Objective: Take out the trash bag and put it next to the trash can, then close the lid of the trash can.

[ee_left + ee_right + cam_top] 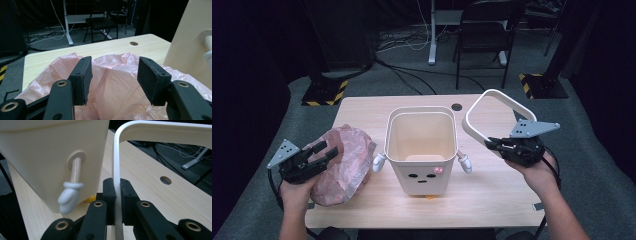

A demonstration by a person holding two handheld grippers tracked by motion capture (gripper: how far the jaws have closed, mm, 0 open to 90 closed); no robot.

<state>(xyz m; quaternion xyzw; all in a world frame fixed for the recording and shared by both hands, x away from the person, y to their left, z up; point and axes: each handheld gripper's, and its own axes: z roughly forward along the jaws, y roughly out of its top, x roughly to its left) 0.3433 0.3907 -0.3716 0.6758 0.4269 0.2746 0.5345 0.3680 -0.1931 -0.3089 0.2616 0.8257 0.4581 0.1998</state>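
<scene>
At mid-table stands the cream bin (420,150), upright, its painted face toward the person, a small white arm (464,162) sticking out of each side. All places below are given relative to this bin.

Right of the bin and raised off the table: the white rim ring (497,116), tilted, not seated on the bin. The right gripper (498,144) has its jaws clenched on the ring's near edge; the right gripper view shows the thin white band (116,182) pinched between the two pads, with the bin wall and one toy arm (71,195) just beside it.

Left of the bin, touching or nearly touching its left arm: a crumpled pink plastic bag (343,162) lying on the table. The left gripper (326,151) hangs over the bag's near side with its jaws spread; the left gripper view has the pink film (117,82) lying between and below the pads, but the pads do not press on it. Not a grasp yet.

Progress, as judged: the job looks like lining the bin.
- Ring off the bin and held clear: done.
- Bin interior empty and open: ready.
- Bag picked up: not yet.
- Bag opened, set inside, edge folded over the lip: not yet.
- Ring pressed back on to clamp the bag: not yet.

Early stage; most of the work remains.
</scene>
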